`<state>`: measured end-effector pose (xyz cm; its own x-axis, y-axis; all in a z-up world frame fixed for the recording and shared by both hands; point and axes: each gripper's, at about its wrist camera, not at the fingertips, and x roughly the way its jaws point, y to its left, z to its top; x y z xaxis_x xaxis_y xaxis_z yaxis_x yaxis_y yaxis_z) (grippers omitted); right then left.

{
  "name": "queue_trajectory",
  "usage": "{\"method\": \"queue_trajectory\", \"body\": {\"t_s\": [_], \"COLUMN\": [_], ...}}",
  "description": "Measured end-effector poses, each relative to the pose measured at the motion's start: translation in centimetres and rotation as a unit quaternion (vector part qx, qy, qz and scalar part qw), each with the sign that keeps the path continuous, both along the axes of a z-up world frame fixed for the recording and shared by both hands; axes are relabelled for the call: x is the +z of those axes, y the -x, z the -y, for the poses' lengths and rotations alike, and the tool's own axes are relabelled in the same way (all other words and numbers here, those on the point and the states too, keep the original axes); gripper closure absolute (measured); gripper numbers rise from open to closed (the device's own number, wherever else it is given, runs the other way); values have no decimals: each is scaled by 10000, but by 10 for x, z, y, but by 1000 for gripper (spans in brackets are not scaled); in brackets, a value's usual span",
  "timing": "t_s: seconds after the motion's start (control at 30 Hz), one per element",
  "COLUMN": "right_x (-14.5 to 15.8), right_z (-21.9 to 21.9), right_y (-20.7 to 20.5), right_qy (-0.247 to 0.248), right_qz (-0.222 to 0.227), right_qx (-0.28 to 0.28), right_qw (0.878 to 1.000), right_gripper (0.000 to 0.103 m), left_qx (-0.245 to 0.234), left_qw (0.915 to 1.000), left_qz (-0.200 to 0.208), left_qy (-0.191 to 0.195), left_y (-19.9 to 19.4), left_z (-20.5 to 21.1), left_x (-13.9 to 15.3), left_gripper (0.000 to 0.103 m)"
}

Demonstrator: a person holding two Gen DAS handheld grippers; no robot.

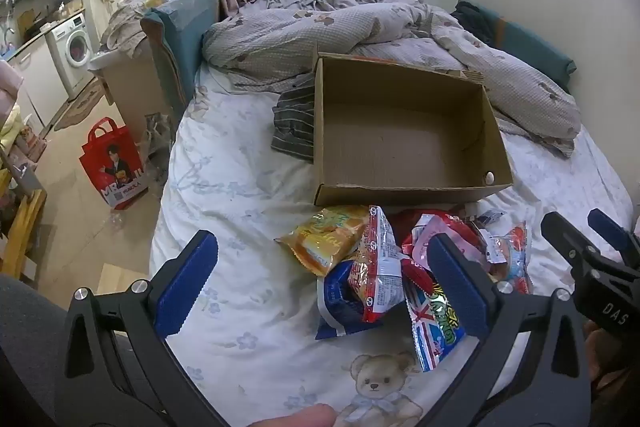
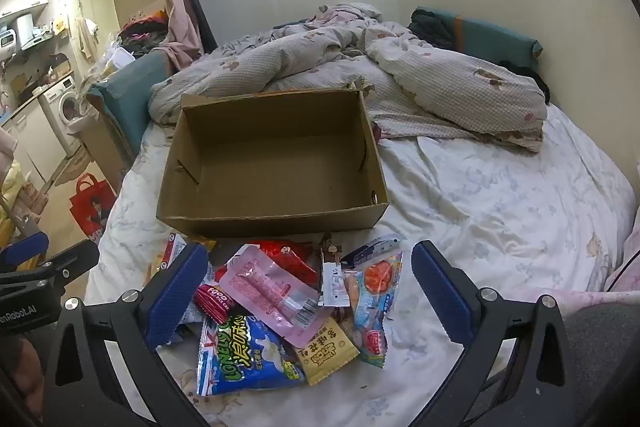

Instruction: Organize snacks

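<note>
On the bed's floral sheet (image 2: pixel 500 211), a heap of snack packets (image 2: pixel 288 311) lies just in front of an open cardboard box (image 2: pixel 276 163), whose inside shows only bare cardboard and a small white round thing by one near corner.

The left gripper (image 1: pixel 324 287) hangs above the heap's left side with its jaws spread wide and nothing between the blue pads. In the left wrist view its right-hand finger (image 1: pixel 460 287) overlaps the red and pink packets, while its left-hand finger stands over bare sheet, well clear of the snacks. A yellow packet (image 1: pixel 324 241) and a red-and-white packet (image 1: pixel 378 267) lie in the gap between the two fingers, below them; no pad touches them.

The right gripper (image 2: pixel 308 297) is likewise wide open and holds nothing. Most of the heap lies in the span between its fingers: a pink pouch (image 2: pixel 268 291), a blue "Lonely" bag (image 2: pixel 244 355), a small yellow packet (image 2: pixel 326 349) and a light blue packet (image 2: pixel 374 291). Its left-hand finger (image 2: pixel 176 295) covers the heap's left edge; its right-hand finger stands over bare sheet beside the light blue packet.

A rumpled quilt (image 2: pixel 440 83) is bunched behind the box.
</note>
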<state>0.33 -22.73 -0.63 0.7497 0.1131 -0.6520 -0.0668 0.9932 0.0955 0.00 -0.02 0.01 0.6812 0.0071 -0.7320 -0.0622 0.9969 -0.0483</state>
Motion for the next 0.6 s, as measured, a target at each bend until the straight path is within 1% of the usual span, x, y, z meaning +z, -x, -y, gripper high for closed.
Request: {"method": "queue_trajectory", "body": {"t_s": [0.6], "right_x": [0], "right_z": [1], "right_y": [-1], "right_qy": [-110], "right_qz": [-43], "right_qx": [3], "right_qw": [9999], "right_gripper": [0], "left_qx": [2], "left_qw": [10000], "left_qz": [6], "left_qy": [1], "left_y": [0], "left_z": [0], "left_x": [0], "left_gripper": [0]}}
